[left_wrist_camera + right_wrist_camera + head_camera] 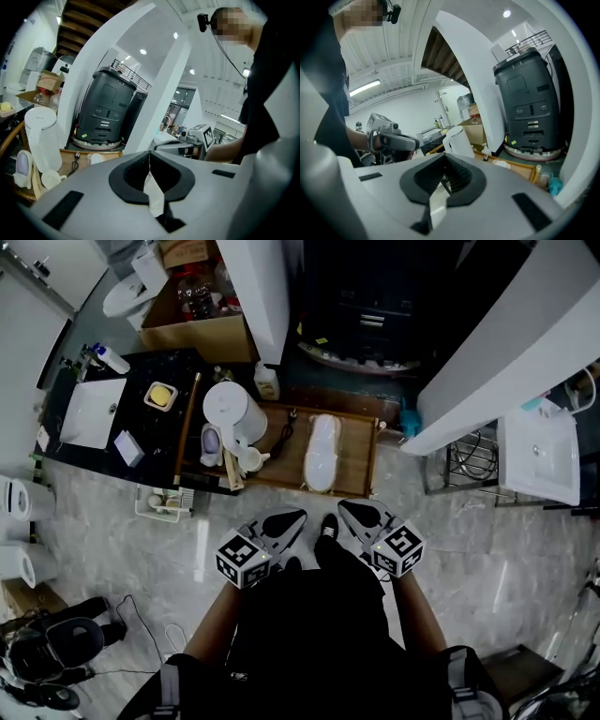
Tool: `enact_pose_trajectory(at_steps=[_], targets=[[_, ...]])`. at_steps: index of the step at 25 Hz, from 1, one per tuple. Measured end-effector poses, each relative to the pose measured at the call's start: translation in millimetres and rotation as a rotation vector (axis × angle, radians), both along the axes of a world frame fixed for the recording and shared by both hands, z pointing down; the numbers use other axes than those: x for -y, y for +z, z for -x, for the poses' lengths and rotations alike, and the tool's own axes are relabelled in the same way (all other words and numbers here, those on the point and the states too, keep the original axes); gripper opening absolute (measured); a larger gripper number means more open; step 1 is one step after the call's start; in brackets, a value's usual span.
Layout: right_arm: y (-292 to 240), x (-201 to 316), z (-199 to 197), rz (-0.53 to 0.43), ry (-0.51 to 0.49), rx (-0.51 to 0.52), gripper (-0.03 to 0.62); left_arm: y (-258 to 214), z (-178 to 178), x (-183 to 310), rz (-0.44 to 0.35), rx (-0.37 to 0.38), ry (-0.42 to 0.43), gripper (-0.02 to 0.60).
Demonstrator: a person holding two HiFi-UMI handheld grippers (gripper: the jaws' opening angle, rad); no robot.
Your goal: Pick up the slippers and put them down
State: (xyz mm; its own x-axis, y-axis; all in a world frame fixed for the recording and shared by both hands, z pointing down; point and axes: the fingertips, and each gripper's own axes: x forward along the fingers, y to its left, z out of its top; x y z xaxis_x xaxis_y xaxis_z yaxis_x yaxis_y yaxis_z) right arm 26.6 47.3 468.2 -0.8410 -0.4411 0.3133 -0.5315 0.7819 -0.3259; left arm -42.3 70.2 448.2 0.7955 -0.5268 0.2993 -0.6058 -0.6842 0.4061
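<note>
Your slippers (322, 454) are lying side by side on the wooden tray (358, 465), toes pointing away from you. The tray is right in front of you, and the white kettle (232, 409) stands at its left end. Beside that is the dark surface (141, 427) with the sink (94, 413) in it. Nothing is touching the slippers. Your left claw (289, 517) is held low, close to your body and over the floor (487, 549). It is near the tray's front edge but not on it. Its two jaws are pressed together, and the left gripper view shows nothing between them. Your right claw (352, 510) is beside it, held the same way and also short of the tray. Its jaws are pressed together too, with nothing in them. So as things lie now, I think the job is only at its start. No slipper is held and no slipper is off the tray. Here is what looks left to do. You need to open a claw and reach out over the tray. Then you take hold of a slipper, lift it up and set it down. The pictures do not show me where you mean to set them down.
</note>
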Motion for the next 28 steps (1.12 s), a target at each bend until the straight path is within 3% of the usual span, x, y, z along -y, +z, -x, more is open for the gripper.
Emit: enact_pose_trajectory(at_steps=[10, 16, 28], targets=[[12, 48, -12, 0.052, -0.088, 0.054, 0.008, 7, -11, 33, 0.029, 0.019, -0.096, 0.012], [15, 67, -22, 0.037, -0.068, 0.030, 0.008, 13, -17, 41, 0.057, 0.003, -0.093, 0.012], [30, 57, -8, 0.086, -0.049, -0.015, 0.008, 27, -2, 61, 0.083, -0.018, -0.072, 0.012]])
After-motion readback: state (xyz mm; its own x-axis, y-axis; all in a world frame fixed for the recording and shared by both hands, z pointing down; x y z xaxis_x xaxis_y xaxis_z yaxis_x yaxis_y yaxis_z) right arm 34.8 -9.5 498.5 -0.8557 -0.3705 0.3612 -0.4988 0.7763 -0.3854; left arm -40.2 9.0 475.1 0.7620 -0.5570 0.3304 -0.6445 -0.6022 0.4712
